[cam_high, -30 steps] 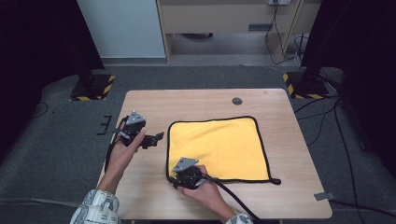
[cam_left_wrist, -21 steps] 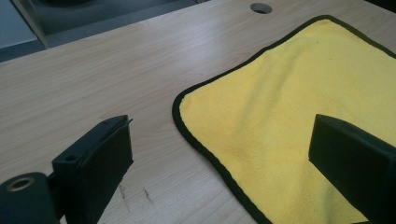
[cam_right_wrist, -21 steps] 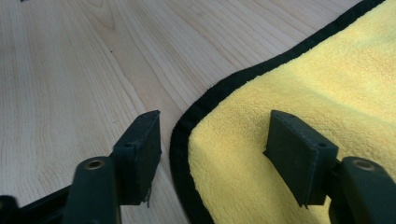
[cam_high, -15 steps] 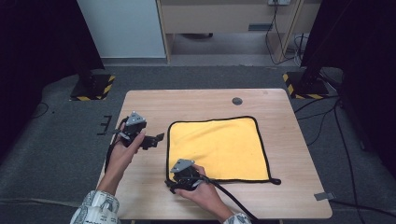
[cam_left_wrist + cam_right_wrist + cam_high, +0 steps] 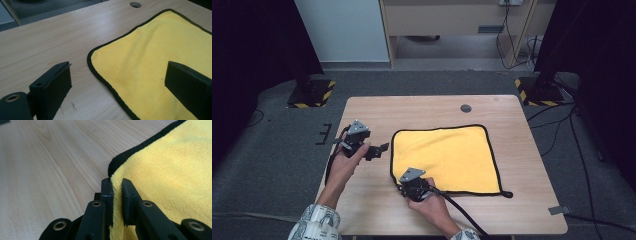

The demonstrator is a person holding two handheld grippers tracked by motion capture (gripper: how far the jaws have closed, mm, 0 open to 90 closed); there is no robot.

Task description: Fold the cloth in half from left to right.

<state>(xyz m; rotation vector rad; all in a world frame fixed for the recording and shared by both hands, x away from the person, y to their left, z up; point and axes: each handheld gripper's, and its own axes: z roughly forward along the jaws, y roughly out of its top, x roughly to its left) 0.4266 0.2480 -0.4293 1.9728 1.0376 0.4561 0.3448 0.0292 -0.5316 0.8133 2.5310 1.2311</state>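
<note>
Yellow cloth: microfibre-looking towel w/ black sewn border, lying flat on the wooden surface, right of centre; small black loop at its near-right corner.
Feel (judged): soft, limp, very light; no stiffness, so it'll drape and fold wherever lifted. Fleecy nap should give good grip, not slippery. Nothing to break.
Where to hold: by the hemmed border at a corner, as the black edging is thicker and gives the jaws something to bite. A pinch mid-panel would just bunch it up.
Right gripper: at the cloth's near-left corner; jaws clenched on the yellow edge, fabric pinched up between them, the rest of the corner lying on the wood close by.
Left gripper: jaws wide apart, released, holding nothing; in the high view it hovers just left of the cloth's left edge, pointed at the far-left corner.
Next (judged): left needs its own corner grab before any lift or fold; w/ one corner held only, the cloth would hang and twist.
Risk (judged): shallow pinch may slip off the hem if pulled fast; dragging may wrinkle it.
Further out: round grommet hole near the far edge of the surface, well apart from the cloth.
</note>
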